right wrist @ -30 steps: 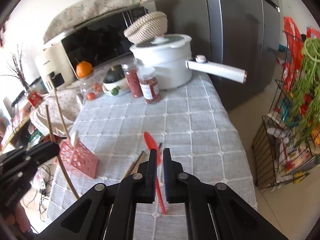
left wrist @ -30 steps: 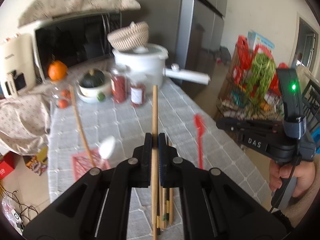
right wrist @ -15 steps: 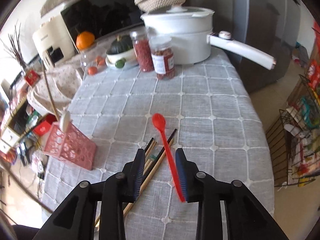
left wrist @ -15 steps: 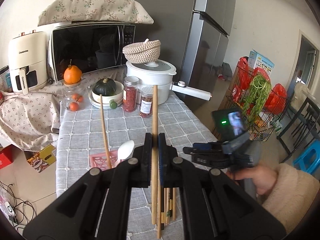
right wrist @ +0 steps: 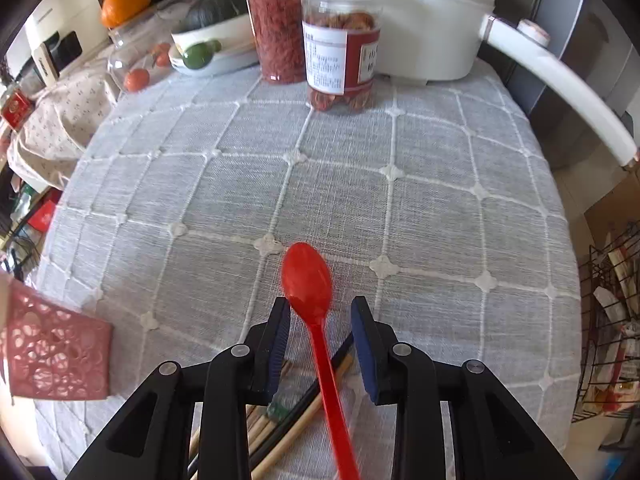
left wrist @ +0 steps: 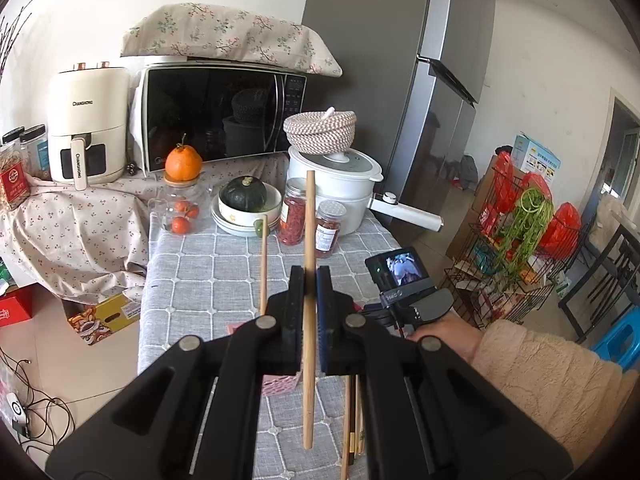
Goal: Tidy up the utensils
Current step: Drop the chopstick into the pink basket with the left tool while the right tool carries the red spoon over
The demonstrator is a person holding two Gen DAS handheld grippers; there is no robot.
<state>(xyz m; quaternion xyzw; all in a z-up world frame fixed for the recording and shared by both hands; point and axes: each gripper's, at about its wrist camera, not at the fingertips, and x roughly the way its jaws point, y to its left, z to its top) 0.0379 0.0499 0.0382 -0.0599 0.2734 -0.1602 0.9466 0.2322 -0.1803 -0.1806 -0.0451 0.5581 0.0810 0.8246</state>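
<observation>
My left gripper (left wrist: 307, 280) is shut on a wooden chopstick (left wrist: 308, 264) and holds it upright above the table. A second wooden stick (left wrist: 263, 264) stands in the pink utensil basket (left wrist: 280, 384), which is mostly hidden behind the jaws. My right gripper (right wrist: 321, 312) is open and low over the grey checked tablecloth (right wrist: 360, 184), its jaws on either side of a red plastic spoon (right wrist: 310, 292) that lies on a pile of chopsticks (right wrist: 296, 416). The pink basket also shows in the right wrist view (right wrist: 52, 356) at the left. The right gripper's body (left wrist: 404, 292) shows in the left wrist view.
At the back of the table stand two jars (right wrist: 340, 48), a white pot with a long handle (right wrist: 436, 12), a bowl with a squash (left wrist: 244, 200) and a glass jar under an orange (left wrist: 182, 200). A wire rack (left wrist: 516, 248) stands right of the table.
My left gripper rose and tilted up with the chopstick in it. My right gripper opened wider and dropped down around the red spoon.
</observation>
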